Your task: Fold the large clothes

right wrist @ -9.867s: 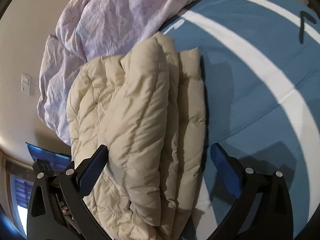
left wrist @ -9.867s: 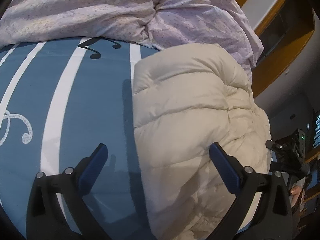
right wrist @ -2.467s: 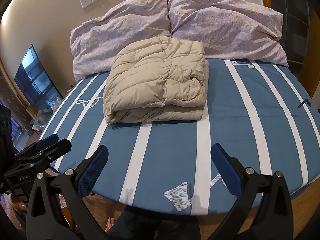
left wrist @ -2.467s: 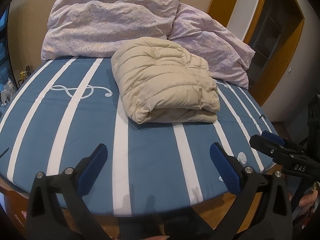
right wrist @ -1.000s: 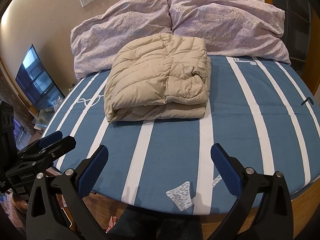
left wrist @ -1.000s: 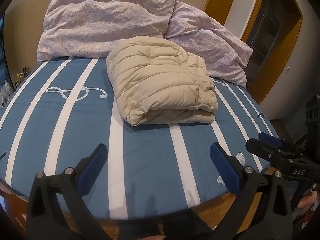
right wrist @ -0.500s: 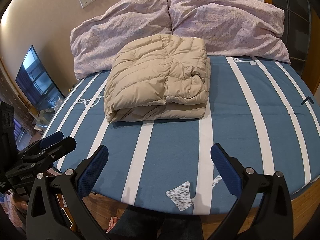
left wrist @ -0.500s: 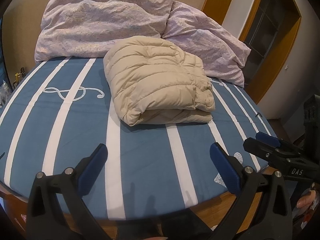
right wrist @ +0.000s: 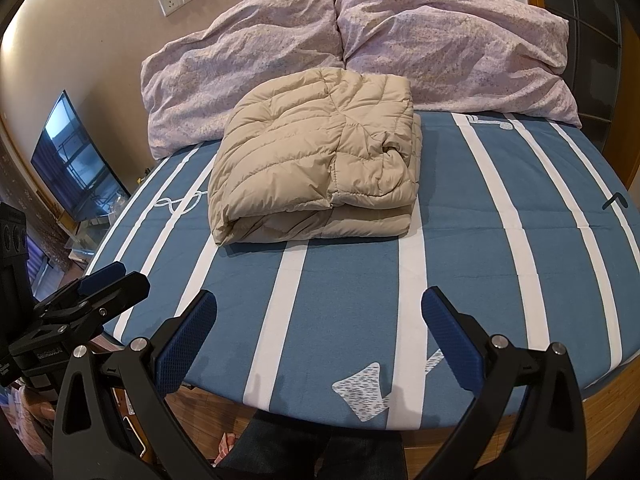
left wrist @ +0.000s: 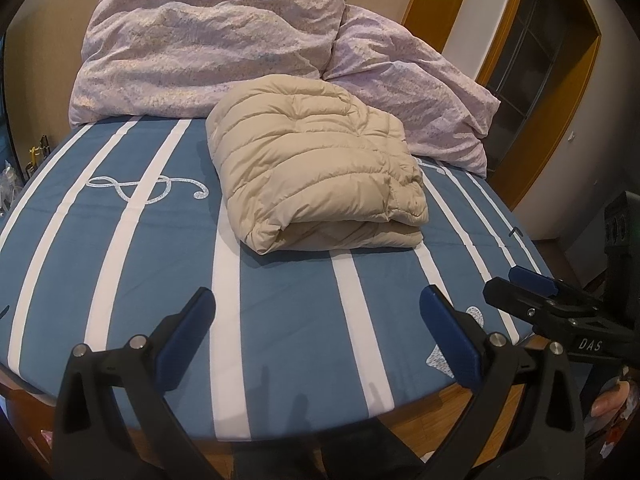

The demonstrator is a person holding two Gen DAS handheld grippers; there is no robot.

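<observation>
A beige puffer jacket (left wrist: 316, 168) lies folded into a thick bundle on the blue bed with white stripes (left wrist: 132, 240), just in front of the pillows; it also shows in the right wrist view (right wrist: 320, 168). My left gripper (left wrist: 318, 312) is open and empty over the bed's near edge, well short of the jacket. My right gripper (right wrist: 320, 312) is open and empty, likewise held back at the near edge. Each gripper shows in the other's view: the right one (left wrist: 528, 292) at the right, the left one (right wrist: 108, 284) at the left.
Two lilac pillows (right wrist: 360, 40) lean on the wall behind the jacket. A TV screen (right wrist: 72, 160) stands at the left, a wooden door frame (left wrist: 540, 100) at the right. The bed's wooden rim (right wrist: 600, 400) runs below the grippers. The person's legs (right wrist: 312, 448) are at the bed's edge.
Ten seconds ago both grippers were close over the jacket; they have drawn back to the bed's near edge. In the last second the views shifted only slightly. Both stay open.
</observation>
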